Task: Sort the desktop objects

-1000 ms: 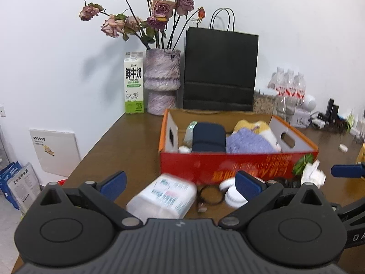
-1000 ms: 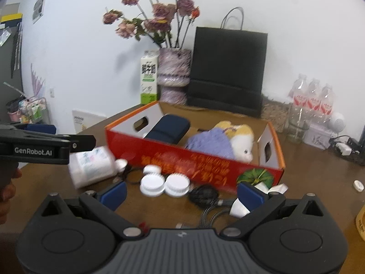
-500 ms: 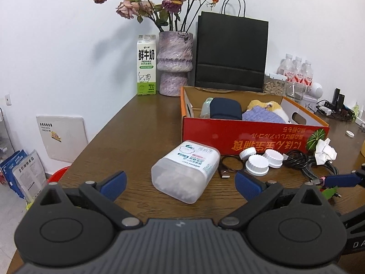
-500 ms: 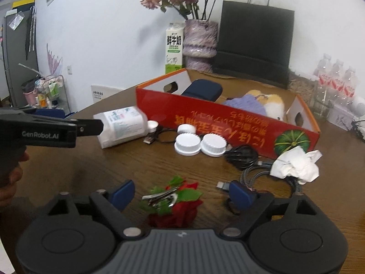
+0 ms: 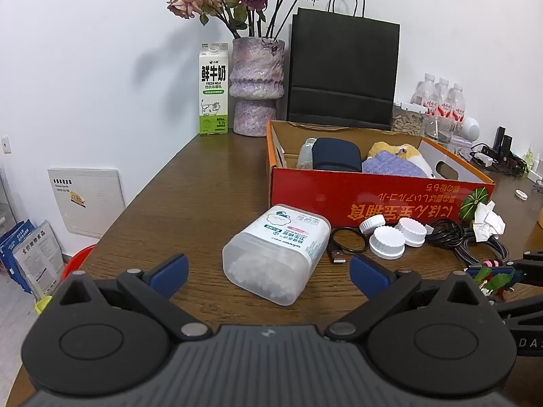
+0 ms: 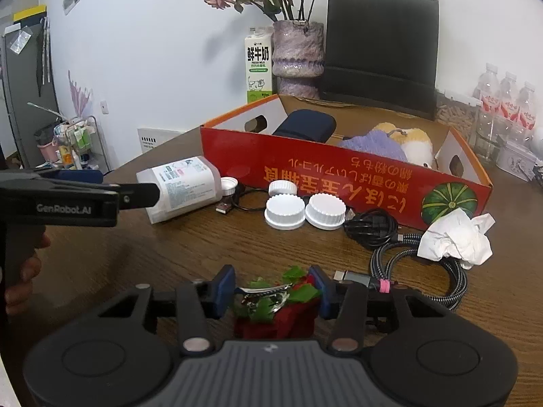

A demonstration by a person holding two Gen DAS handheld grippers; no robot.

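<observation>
1. Right gripper (image 6: 273, 290) jaws just closing around flower clip (image 6: 271, 300); contact unclear.
2. Left gripper (image 5: 268, 271) wide open, cotton swab box (image 5: 276, 252) at 12 o'clock.
3. White caps (image 6: 303, 210), cables (image 6: 420, 264) at 1 o'clock, before red box (image 6: 339, 179).

We see a desk (image 5: 190, 203) of dark brown wood with a visible grain and a dull sheen. The box (image 5: 373, 200) is printed cardboard, glossy red outside and plain brown inside. The cotton swab tub (image 5: 276, 254) is cloudy, smooth plastic, and the three caps (image 6: 305, 208) are ribbed white plastic. The tissue (image 6: 454, 237) is crumpled white paper, while one cable (image 6: 431, 268) has a braided sheath. The hair clip (image 6: 271, 293) shows shiny metal over red and green cloth. The bag (image 5: 342, 71) is matt black paper.
</observation>
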